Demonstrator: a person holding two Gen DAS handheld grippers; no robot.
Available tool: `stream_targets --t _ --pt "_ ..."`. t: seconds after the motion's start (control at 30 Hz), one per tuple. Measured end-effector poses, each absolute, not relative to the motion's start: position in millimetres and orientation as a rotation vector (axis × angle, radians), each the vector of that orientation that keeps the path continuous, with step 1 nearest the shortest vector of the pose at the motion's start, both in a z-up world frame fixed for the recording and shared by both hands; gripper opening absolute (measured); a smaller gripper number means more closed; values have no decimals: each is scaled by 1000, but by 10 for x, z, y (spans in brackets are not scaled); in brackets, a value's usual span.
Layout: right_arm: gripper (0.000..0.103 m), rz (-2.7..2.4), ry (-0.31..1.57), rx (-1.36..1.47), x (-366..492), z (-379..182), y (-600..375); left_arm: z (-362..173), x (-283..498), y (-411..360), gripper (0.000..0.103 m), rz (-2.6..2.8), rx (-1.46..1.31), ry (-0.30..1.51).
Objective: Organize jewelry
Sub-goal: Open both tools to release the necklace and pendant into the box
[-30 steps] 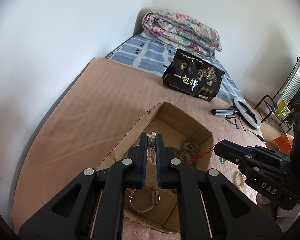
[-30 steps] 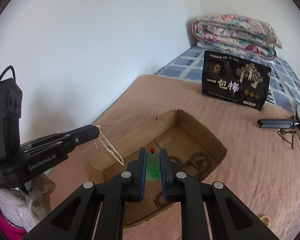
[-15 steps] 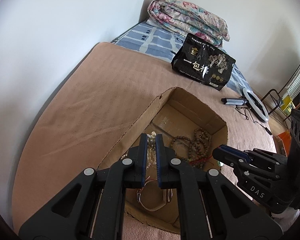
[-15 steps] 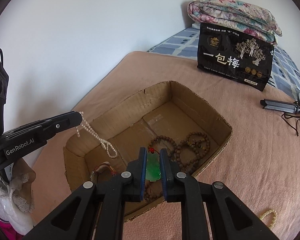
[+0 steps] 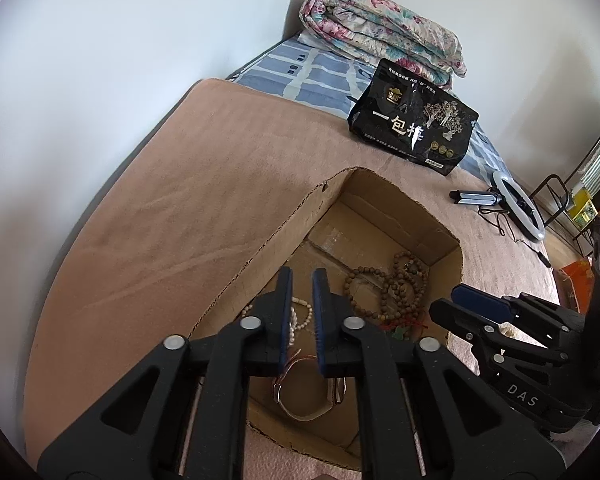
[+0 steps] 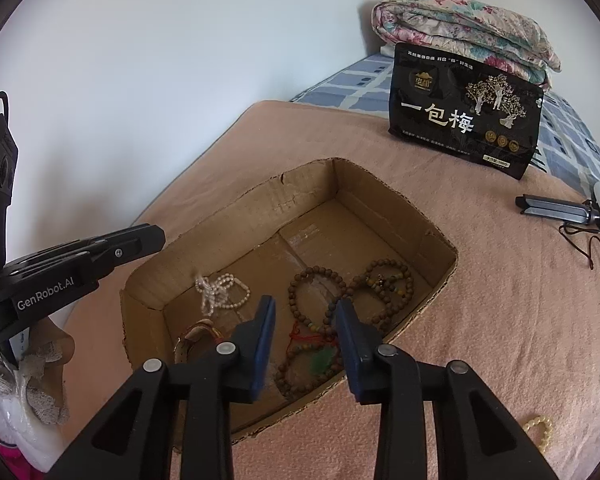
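An open cardboard box (image 6: 400, 208) sits on a pinkish-brown blanket. My left gripper (image 5: 302, 276) hangs over the box's near left corner. Its jaws are opening and nothing is between the pads. A white pearl strand (image 6: 216, 292) lies loose on the box floor below it. My right gripper (image 6: 305, 308) is above the box's near side, its jaws also opening, with nothing between them. The green pendant on a red cord (image 6: 322, 362) rests on the floor beneath it, among brown bead strands (image 6: 380, 284). A strap bracelet (image 5: 308, 404) lies near the front wall.
A yellow bead bracelet (image 6: 540, 430) lies on the blanket right of the box. Farther back stand a black snack bag (image 6: 464, 116) and a folded floral quilt (image 6: 460, 24). A ring light with tripod (image 5: 516, 204) lies at the right. A white wall runs along the left.
Both grippers sank over the box and opened. The pearl strand left the left gripper and the green pendant left the right gripper. Both now lie on the box floor.
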State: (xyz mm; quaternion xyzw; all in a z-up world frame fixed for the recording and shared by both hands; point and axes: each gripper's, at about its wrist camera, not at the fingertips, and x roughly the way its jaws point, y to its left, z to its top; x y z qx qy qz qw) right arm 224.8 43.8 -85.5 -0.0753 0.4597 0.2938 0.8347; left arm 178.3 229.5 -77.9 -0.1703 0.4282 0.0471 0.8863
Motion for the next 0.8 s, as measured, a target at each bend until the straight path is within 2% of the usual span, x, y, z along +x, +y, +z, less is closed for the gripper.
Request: stream_targets --t 0.03,0.07,0.1,0.23,0.8 --pt "42 619 972 -159 2247 -853 430 -777 1781 2291 22 99 -354 888" --pt "49 612 968 -160 2244 -848 421 -774 1778 2290 22 100 -354 887" --pt "52 607 964 -162 2241 -841 413 -768 1779 2288 22 98 -355 886" --pt "54 598 959 -161 2232 -811 370 -734 1757 2275 22 98 -355 877" --pt "85 553 897 -173 2027 -530 60 -440 1624 1995 22 88 -297 828"
